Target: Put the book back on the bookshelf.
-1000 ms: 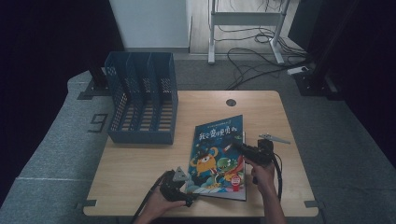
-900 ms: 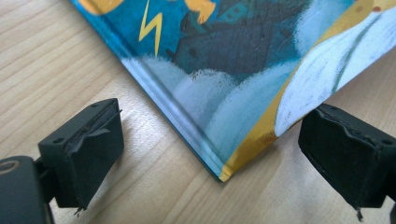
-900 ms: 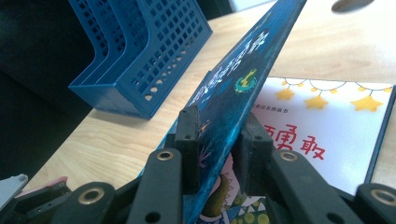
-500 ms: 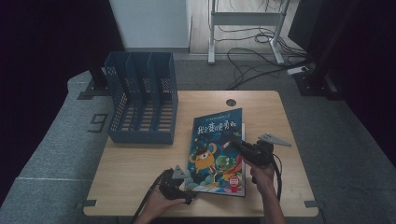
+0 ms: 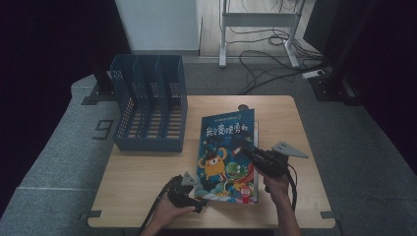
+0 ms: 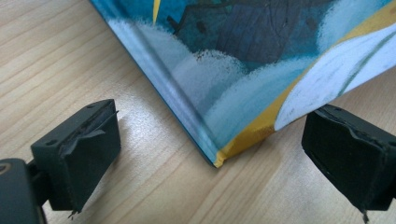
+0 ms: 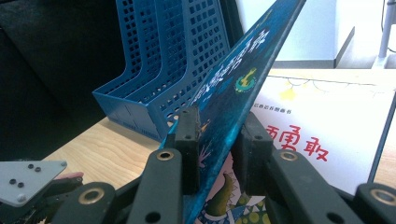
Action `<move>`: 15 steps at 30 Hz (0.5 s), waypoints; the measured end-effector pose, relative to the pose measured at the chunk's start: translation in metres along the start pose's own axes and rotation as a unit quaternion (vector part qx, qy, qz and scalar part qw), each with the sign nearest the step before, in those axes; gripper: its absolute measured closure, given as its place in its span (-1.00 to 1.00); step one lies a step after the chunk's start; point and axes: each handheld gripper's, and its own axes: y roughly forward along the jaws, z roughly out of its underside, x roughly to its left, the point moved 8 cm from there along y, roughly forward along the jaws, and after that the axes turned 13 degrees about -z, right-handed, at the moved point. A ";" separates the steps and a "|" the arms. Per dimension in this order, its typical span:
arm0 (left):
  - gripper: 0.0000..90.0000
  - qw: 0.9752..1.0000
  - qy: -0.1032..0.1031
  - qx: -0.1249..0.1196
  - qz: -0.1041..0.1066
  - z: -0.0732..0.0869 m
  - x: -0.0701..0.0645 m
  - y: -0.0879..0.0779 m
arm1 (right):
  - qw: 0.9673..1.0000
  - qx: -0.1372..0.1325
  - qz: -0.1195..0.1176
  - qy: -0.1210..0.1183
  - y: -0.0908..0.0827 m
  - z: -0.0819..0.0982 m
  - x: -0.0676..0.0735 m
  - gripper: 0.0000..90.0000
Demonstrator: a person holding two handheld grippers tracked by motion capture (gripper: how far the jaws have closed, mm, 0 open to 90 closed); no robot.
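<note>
Two grippers are at work on one picture book [image 5: 227, 152], which lies on the table [image 5: 147, 172] to the right of the blue file rack [image 5: 150, 110], its near end towards you. Your right gripper [image 5: 246, 151] is clamped on the front cover [image 7: 233, 88] and holds it tilted up off the first page [image 7: 327, 121], so the step in hand looks like opening the book. Your left gripper [image 6: 215, 158] sits at the near left corner of the book [image 6: 219, 156] with its jaws spread wide, one on either side of that corner and neither touching it, gripping nothing. Next, I'd judge, you need to swing the cover over towards the spine side while the left gripper steadies the corner so the book doesn't slide; keep the pinch firm, since a thin cover can slip or bend
</note>
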 end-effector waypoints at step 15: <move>-0.87 1.000 -0.002 0.003 0.000 0.002 0.002 -0.003 | 1.000 -0.002 -0.003 -0.007 -0.001 0.000 0.000 0.62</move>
